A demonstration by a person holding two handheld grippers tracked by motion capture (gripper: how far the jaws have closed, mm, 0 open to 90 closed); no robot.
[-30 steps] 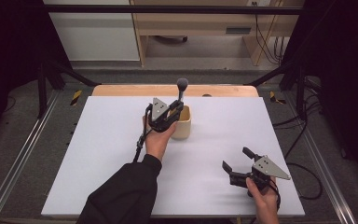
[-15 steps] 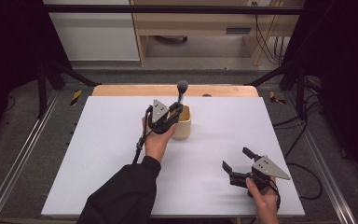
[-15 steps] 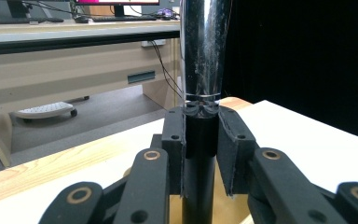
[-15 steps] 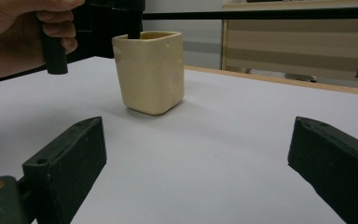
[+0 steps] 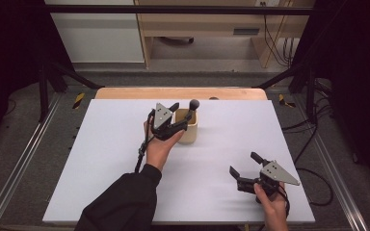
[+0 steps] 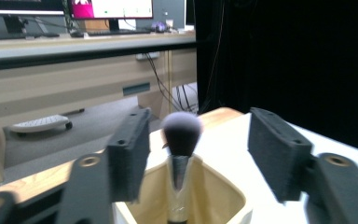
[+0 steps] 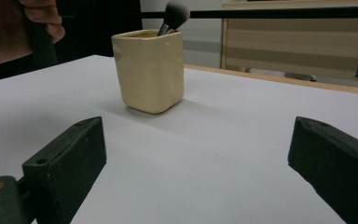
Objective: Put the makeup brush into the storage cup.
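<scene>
Two hand-held grippers open, left (image 5: pixel 177 114) just released brush (image 5: pixel 193 104) in cup (image 5: pixel 189 132), right (image 5: pixel 243 165) idle.

The left gripper (image 5: pixel 176 117) is held out over the middle far part of the tabletop, its black jaws having just opened, pads apart and pressing nothing. The right gripper (image 5: pixel 243 164) rests low at the near right, jaws spread wide.

- High view: fixed overhead, person's side, looks forward and down over the whole white table (image 5: pixel 101 159).
- Left gripper view: close above the cream holder (image 6: pixel 214 198), facing the far desk.
- Right gripper view: low over the table, farther off, facing the same holder (image 7: pixel 150 70) and brush (image 7: pixel 175 11).
</scene>
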